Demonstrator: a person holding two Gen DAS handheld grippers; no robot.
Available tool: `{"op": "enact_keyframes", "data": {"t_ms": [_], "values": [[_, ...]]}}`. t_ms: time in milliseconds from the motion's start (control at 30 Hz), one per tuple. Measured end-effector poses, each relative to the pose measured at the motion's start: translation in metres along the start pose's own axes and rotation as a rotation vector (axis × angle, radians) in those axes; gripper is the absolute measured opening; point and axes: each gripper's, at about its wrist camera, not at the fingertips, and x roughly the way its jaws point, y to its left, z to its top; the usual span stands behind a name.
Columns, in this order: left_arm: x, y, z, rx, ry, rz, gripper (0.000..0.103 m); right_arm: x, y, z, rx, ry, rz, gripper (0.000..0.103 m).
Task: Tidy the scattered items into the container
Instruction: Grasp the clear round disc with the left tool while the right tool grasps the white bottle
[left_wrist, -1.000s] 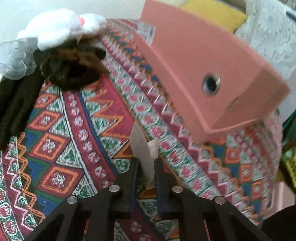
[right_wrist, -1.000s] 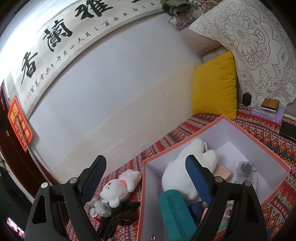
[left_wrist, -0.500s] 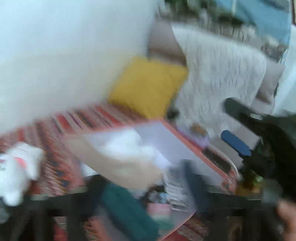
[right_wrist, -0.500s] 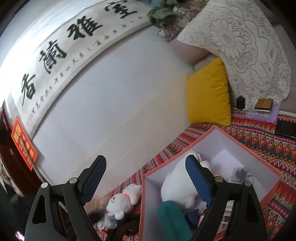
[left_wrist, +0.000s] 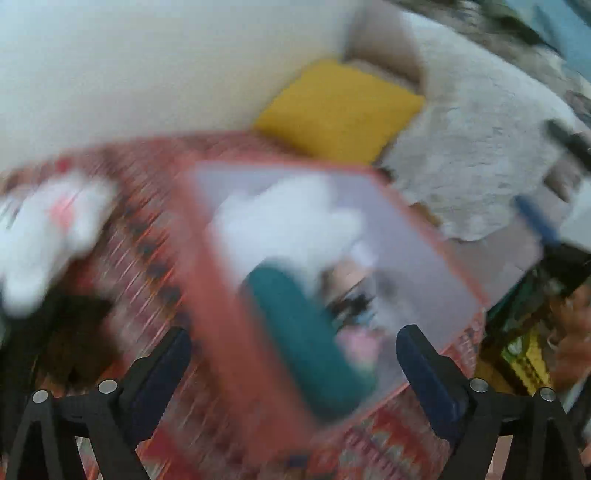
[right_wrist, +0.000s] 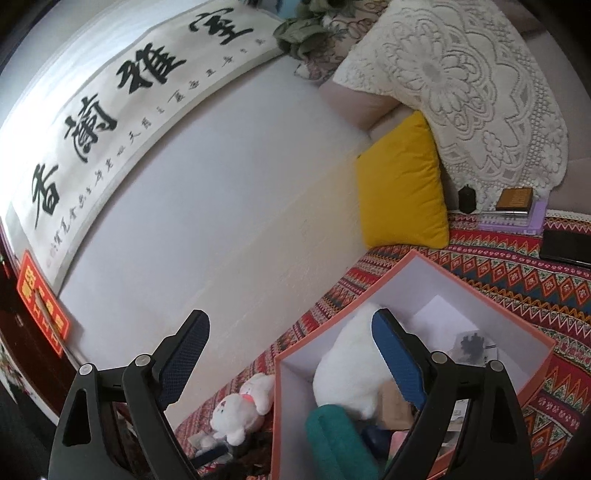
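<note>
The pink box (right_wrist: 532, 373) stands on the patterned cloth and holds a white plush toy (right_wrist: 351, 365), a teal case (right_wrist: 332, 439), a tan piece (right_wrist: 393, 406) and small packets. In the blurred left wrist view the box (left_wrist: 221, 295) lies ahead with the white plush (left_wrist: 288, 221) and teal case (left_wrist: 306, 339) inside. My left gripper (left_wrist: 293, 354) is open and empty above the box's near side. My right gripper (right_wrist: 291, 347) is open and empty, held high over the box's left wall. A small white plush (right_wrist: 240, 410) (left_wrist: 44, 236) and dark items (left_wrist: 74, 332) lie left of the box.
A yellow cushion (right_wrist: 402, 184) and a lace-covered sofa back (right_wrist: 461, 81) stand behind the box. Books and a dark jar (right_wrist: 466, 197) sit at the far right. A calligraphy scroll (right_wrist: 129, 99) hangs on the wall. A hand (left_wrist: 572, 332) shows at the left wrist view's right edge.
My left gripper, shut on a tan paper tag a second ago, has swung up over the box and is now open and empty. My right gripper has tilted slightly upward.
</note>
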Motion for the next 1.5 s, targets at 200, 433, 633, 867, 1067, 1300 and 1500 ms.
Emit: {"op": "enact_keyframes", "data": {"t_ms": [200, 433, 633, 867, 1067, 1300, 1500], "values": [[-0.097, 0.109, -0.111, -0.143, -0.114, 0.277, 0.094, 0.003, 0.052, -0.025, -0.147, 0.032, 0.03, 0.094], [-0.172, 0.191, -0.151, -0.234, -0.147, 0.489, 0.094, 0.046, 0.155, -0.117, -0.333, 0.287, 0.259, 0.096], [-0.137, 0.199, -0.127, -0.232, -0.133, 0.399, 0.094, 0.107, 0.199, -0.22, -0.438, 0.531, 0.229, 0.096], [-0.08, 0.208, -0.076, -0.235, -0.125, 0.31, 0.094, 0.159, 0.194, -0.274, -0.512, 0.684, 0.131, 0.096], [-0.033, 0.245, -0.015, -0.292, -0.12, 0.358, 0.094, 0.199, 0.171, -0.27, -0.502, 0.695, 0.082, 0.096], [0.009, 0.248, 0.014, -0.316, -0.097, 0.403, 0.032, 0.217, 0.154, -0.272, -0.461, 0.736, 0.08, 0.096], [0.014, 0.232, 0.019, -0.282, -0.119, 0.403, 0.026, 0.215, 0.152, -0.272, -0.451, 0.739, 0.094, 0.096]]}}
